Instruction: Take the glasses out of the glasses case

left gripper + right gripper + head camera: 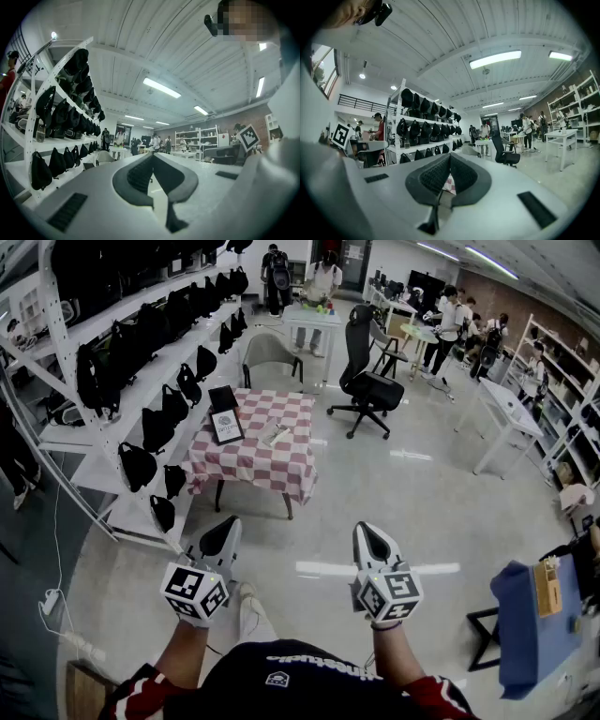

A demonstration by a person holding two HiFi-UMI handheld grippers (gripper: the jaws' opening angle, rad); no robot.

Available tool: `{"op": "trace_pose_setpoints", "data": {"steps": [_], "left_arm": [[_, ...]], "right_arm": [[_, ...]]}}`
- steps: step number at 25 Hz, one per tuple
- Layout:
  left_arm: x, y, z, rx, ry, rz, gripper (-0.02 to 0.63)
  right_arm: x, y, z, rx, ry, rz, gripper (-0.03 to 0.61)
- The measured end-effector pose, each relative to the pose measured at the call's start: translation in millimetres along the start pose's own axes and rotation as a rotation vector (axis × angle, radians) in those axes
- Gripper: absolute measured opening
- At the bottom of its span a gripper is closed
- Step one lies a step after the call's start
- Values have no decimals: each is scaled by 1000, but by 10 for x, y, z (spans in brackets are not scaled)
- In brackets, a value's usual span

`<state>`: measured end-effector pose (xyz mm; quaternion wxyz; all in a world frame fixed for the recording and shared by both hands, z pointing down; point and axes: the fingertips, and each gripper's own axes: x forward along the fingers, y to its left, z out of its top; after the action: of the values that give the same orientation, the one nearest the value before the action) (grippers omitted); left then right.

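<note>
A small table with a red and white checked cloth point(251, 460) stands some way ahead across the floor. On it lie a black flat case with a white label point(226, 415) and a small pale object point(275, 435), too small to identify. My left gripper point(228, 527) and right gripper point(369, 532) are held level side by side over the floor, well short of the table. Both have their jaws closed tip to tip with nothing between them, as the left gripper point(152, 155) and the right gripper point(449, 155) show in their own views. A bit of checked cloth point(449, 183) shows behind the right jaws.
White shelving with black bags point(141, 362) runs along the left, beside the table. A black office chair point(367, 381) stands right of the table and a grey chair point(270, 354) behind it. A blue-covered stand point(534, 624) is at my right. Several people are at the back of the room.
</note>
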<state>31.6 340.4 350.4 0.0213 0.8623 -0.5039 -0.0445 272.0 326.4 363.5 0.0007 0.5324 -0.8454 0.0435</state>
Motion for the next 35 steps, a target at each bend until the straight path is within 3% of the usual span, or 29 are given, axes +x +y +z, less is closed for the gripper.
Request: {"op": "trace_pose_setpoints", "data": {"steps": [22, 35], "left_arm": [[179, 21, 30, -6, 2, -43, 6], [317, 290, -34, -27, 22, -43, 6]], "right_arm": [[114, -6, 103, -3, -33, -12, -6], [431, 130, -22, 29, 27, 33, -5]]}}
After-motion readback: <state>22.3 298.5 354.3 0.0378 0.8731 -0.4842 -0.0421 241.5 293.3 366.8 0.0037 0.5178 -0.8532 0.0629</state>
